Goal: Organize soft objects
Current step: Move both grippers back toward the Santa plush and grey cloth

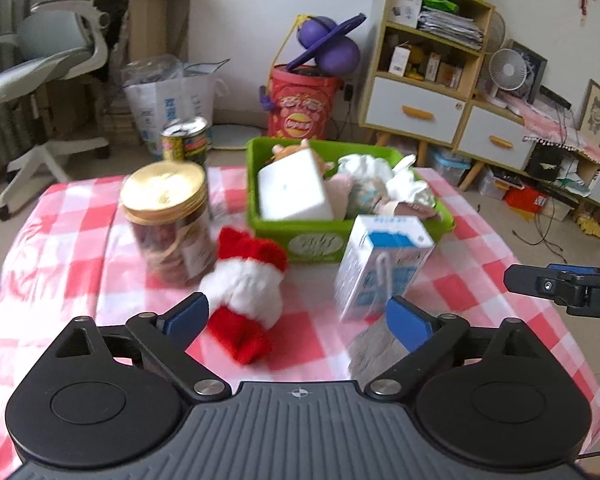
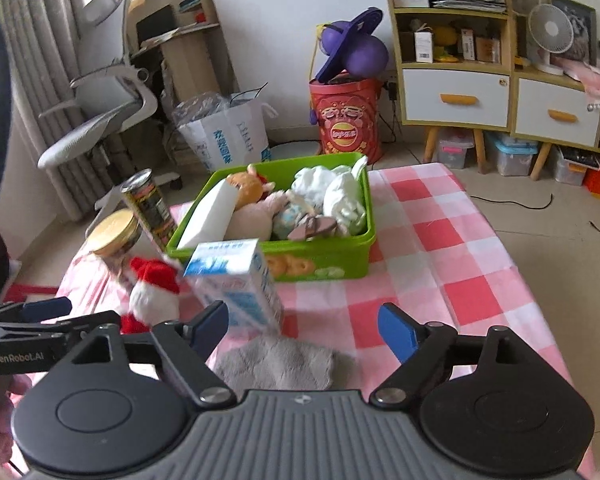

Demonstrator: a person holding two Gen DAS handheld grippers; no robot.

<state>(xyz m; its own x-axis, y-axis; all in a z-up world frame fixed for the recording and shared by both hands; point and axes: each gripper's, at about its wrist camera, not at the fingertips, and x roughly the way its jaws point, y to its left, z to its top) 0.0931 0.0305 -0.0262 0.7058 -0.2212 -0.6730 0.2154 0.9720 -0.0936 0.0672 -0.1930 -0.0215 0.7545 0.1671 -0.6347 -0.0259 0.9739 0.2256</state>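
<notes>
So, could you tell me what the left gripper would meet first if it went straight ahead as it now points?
Probably the red-and-white plush: it lies just ahead of the open left gripper, toward its left finger. The milk carton stands slightly right; depth is uncertain.

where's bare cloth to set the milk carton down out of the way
Free: the checked cloth right of the green basket, out to the table edge. Crowded: left, where jar, can, santa plush and milk carton cluster; grey cloth lies nearest.
</notes>
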